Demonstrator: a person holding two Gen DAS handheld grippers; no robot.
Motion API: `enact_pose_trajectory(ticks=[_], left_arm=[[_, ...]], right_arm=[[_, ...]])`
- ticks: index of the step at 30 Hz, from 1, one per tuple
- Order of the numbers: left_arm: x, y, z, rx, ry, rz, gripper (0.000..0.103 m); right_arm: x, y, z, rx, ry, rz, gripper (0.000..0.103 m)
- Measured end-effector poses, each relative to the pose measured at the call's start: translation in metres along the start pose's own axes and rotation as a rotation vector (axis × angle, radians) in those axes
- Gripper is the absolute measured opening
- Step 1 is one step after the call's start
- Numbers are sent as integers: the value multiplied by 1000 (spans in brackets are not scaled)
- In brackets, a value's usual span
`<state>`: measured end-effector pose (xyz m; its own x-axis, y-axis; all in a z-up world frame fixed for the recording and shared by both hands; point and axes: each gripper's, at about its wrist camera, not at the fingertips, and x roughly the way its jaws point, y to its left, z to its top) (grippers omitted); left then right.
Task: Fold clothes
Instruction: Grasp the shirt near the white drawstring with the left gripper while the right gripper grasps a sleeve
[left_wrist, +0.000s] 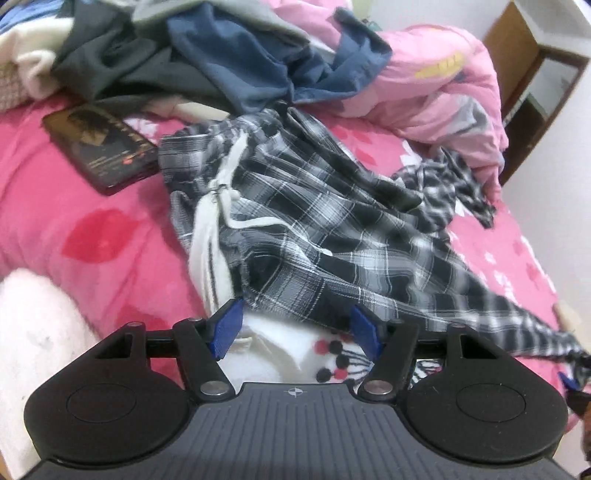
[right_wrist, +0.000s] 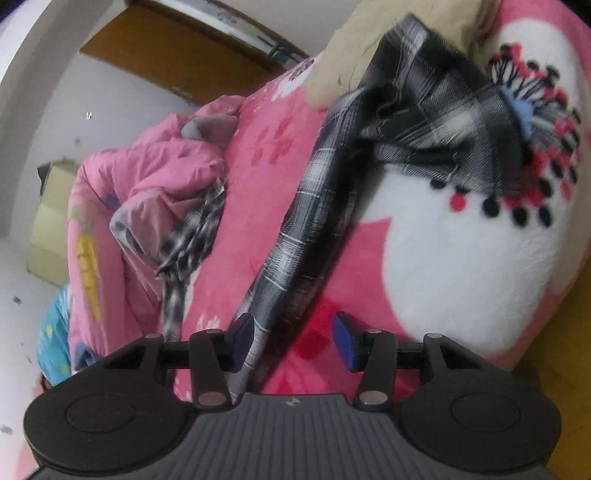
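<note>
Presently the plaid shirt (left_wrist: 332, 221) is lying rumpled across the pink bed (left_wrist: 92, 221). Both the left tool (left_wrist: 295, 328) and right tool (right_wrist: 291, 339) are gaping, gripping nothing. Advisable: seize hem corners squarely, tension evenly.

woven plaid garment (left_wrist: 332, 221), fleecy blanket (left_wrist: 92, 221)

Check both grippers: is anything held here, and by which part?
Nothing is clamped. Both jaws stand open: the left gripper at the plaid shirt's near edge, the right gripper around its stretched-out strip.
</note>
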<state>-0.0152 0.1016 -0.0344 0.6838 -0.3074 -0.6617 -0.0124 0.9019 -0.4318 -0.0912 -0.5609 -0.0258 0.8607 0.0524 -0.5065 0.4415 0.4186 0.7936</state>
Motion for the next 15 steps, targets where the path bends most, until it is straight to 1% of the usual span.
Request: enact_pose_trajectory(ticks=[3,9,11,12,14,15], left_arm=[[-5,10,-5,-50,18,-38,65],[15,14,0,-183,-71,-55,65],[22,13,4,-213,-101,-37,64],[25,12,6,-217,-115,-23,62],[28,10,9,-221,-138,7,51],[28,10,10,-220,-147,23,41]], right_arm=[[7,2,-2,-13,6,-3,51],[5,-4,-5,14,2,10,51],[3,-5,-5,17,0,17,51],[3,-7,-5,22,-3,21,50],[3,-9,-5,35,-13,27,49],[4,-10,-5,42,-19,30,45]])
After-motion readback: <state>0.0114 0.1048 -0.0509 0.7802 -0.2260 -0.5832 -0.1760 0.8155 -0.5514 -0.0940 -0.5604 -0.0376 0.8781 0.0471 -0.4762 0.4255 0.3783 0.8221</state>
